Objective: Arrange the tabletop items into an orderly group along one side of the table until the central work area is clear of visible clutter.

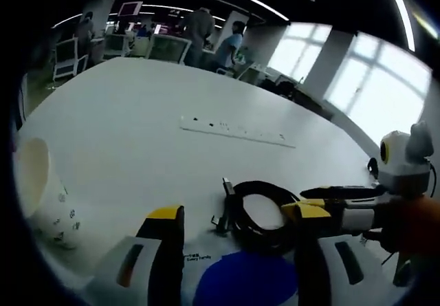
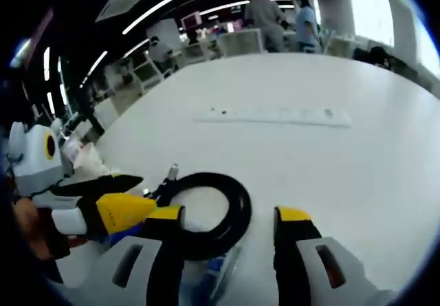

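Left gripper view: coiled black cable [image 1: 258, 213] just ahead of wide left claw [image 1: 237, 220], paper cup [image 1: 38, 189] apart at tabletop [image 1: 137, 127] edge, power strip [image 1: 237, 130] mid-table. Right claw [image 2: 230, 216] wide, over cable. Grouping barely begun, probably.

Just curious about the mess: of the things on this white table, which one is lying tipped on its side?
The white paper cup with small dark prints, near the table's edge, mouth sideways.
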A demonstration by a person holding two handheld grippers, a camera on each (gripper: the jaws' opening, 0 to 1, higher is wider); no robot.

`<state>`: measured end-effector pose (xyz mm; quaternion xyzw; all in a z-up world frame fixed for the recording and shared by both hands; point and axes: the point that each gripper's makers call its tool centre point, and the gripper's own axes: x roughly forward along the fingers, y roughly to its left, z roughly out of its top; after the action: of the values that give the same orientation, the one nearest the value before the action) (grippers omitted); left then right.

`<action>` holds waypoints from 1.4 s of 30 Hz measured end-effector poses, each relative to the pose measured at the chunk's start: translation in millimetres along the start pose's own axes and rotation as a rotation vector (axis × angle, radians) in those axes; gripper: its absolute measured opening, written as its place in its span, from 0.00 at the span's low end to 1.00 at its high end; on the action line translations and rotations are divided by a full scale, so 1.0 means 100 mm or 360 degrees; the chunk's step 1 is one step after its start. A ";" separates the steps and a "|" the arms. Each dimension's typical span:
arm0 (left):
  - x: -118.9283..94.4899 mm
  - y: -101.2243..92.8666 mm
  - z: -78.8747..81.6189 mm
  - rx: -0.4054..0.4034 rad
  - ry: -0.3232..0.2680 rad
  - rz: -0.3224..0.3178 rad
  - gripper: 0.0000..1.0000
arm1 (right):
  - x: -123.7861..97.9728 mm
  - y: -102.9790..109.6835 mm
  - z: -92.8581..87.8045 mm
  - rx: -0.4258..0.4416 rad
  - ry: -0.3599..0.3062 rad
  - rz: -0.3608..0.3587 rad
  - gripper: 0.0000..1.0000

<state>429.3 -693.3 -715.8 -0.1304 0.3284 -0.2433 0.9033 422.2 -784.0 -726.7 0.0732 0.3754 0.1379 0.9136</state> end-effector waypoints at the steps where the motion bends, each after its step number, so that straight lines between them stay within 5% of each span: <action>1: 0.01 0.00 -0.01 0.0000 0.0007 0.0002 0.61 | 0.01 0.01 -0.01 -0.0009 0.0012 -0.0001 0.47; 42: 0.12 0.02 -0.12 0.0007 0.0122 0.0074 0.31 | 0.11 -0.06 -0.13 -0.0138 0.0199 -0.0153 0.18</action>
<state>430.4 -698.7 -732.3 -0.1114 0.3653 -0.2278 0.8957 421.4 -785.8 -744.5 0.0068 0.4286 0.1142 0.8962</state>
